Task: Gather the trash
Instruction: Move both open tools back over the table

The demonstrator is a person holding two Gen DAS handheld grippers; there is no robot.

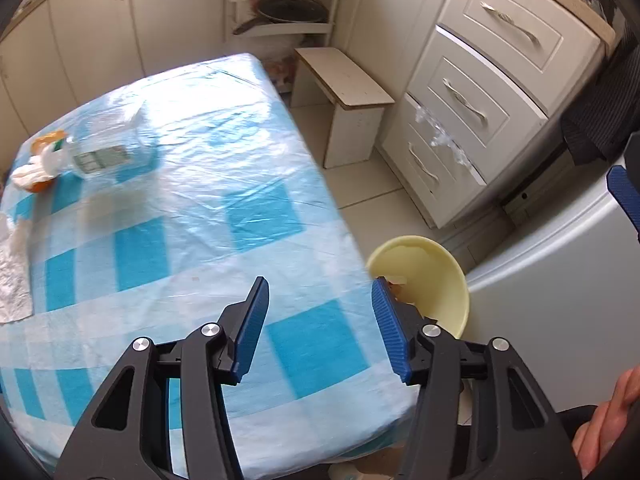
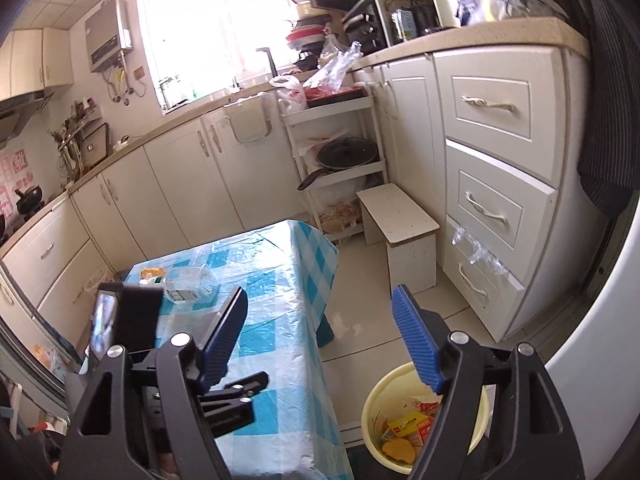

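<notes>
A table with a blue-checked cloth under clear plastic (image 1: 260, 208) (image 2: 280, 300) fills the left wrist view. At its far left lie a clear plastic bottle (image 1: 108, 148) (image 2: 192, 280), orange peel with white tissue (image 1: 38, 168), and crumpled foil-like wrapping (image 1: 12, 276). A pale yellow bin (image 1: 460, 280) (image 2: 370, 396) stands on the floor by the table's right edge, holding yellow and orange wrappers (image 2: 404, 428). My left gripper (image 1: 320, 284) hovers over the table's near right corner, open and empty. My right gripper (image 2: 320, 290) is open and empty above the gap between table and bin.
A low white stool (image 1: 344, 80) (image 2: 396, 212) stands on the tiled floor beyond the table. Cream drawers (image 1: 472, 92) (image 2: 492, 208) line the right side. A rack holds a black pan (image 2: 344, 156). A white appliance (image 1: 560, 280) sits beside the bin. A hand (image 1: 612, 412) shows at lower right.
</notes>
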